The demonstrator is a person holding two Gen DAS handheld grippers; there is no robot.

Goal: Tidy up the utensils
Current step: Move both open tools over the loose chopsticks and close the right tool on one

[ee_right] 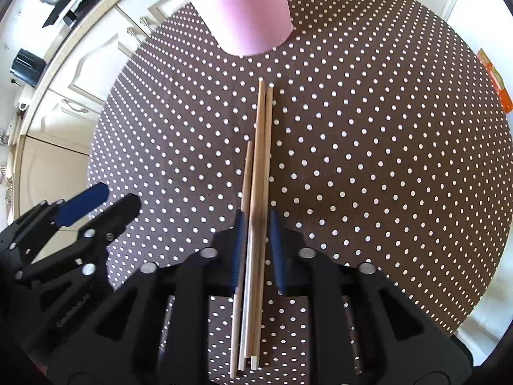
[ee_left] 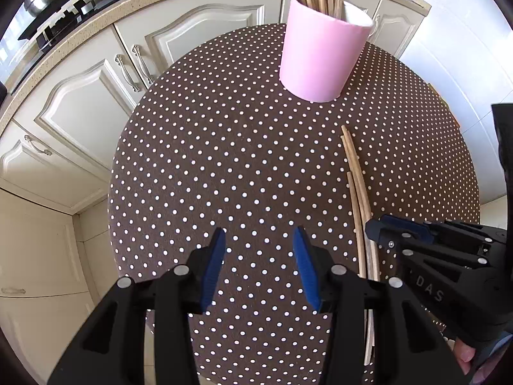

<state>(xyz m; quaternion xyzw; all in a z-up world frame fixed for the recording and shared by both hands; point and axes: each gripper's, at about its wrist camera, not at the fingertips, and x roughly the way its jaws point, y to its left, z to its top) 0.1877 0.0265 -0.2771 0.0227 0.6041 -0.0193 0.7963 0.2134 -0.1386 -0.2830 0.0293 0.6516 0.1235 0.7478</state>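
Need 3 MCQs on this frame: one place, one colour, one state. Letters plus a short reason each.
1. Where do the loose wooden sticks lie?
A. inside the cup
B. flat on the polka-dot tablecloth, between the right gripper jaws
C. on the counter

2. What colour is the cup holding sticks?
A. pink
B. green
C. black

3. How is the left gripper?
A. shut on a stick
B. shut, empty
C. open, empty

Answers:
1 B: the right wrist view shows the bundle on the cloth, running between the blue pads.
2 A: pink outside, white inside.
3 C: its jaws stand wide apart over bare cloth.
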